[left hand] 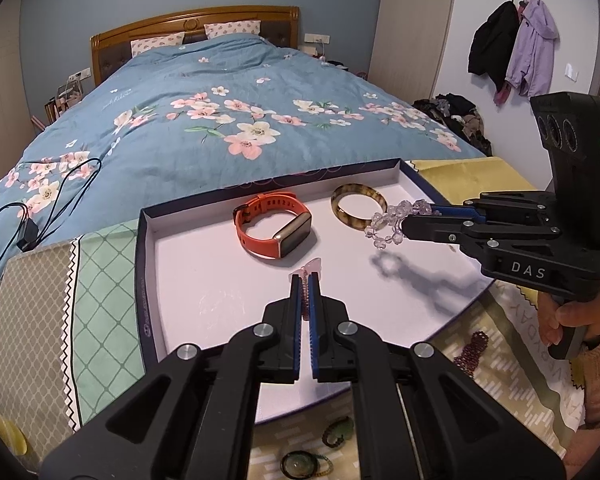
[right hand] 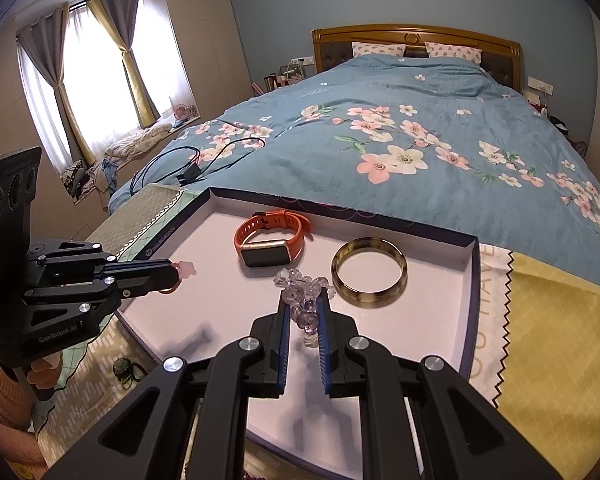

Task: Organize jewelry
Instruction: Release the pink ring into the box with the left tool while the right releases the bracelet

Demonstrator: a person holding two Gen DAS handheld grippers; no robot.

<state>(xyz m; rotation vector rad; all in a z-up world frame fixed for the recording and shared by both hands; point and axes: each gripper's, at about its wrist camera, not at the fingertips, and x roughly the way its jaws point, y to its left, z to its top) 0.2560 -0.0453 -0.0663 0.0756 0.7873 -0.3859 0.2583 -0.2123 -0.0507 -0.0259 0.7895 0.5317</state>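
Two pieces, orange watch [left hand: 274,226] and amber bangle [left hand: 358,206], sit in the tray [left hand: 148,248]; left tongs [left hand: 306,280] clamp a pink bracelet [left hand: 310,270], right tongs [right hand: 304,312] pinch a clear bead bracelet [right hand: 302,292]; dark beads [left hand: 472,350] and green pieces [left hand: 336,434] wait outside.

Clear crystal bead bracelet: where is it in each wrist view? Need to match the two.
Left wrist view: clear crystal bead bracelet right of centre, dangling from the right gripper, just right of the amber bangle.
Right wrist view: bracelet at centre, pinched between the jaws, left of the bangle.
Shared landmark: orange-strapped smartwatch lying in the white tray.
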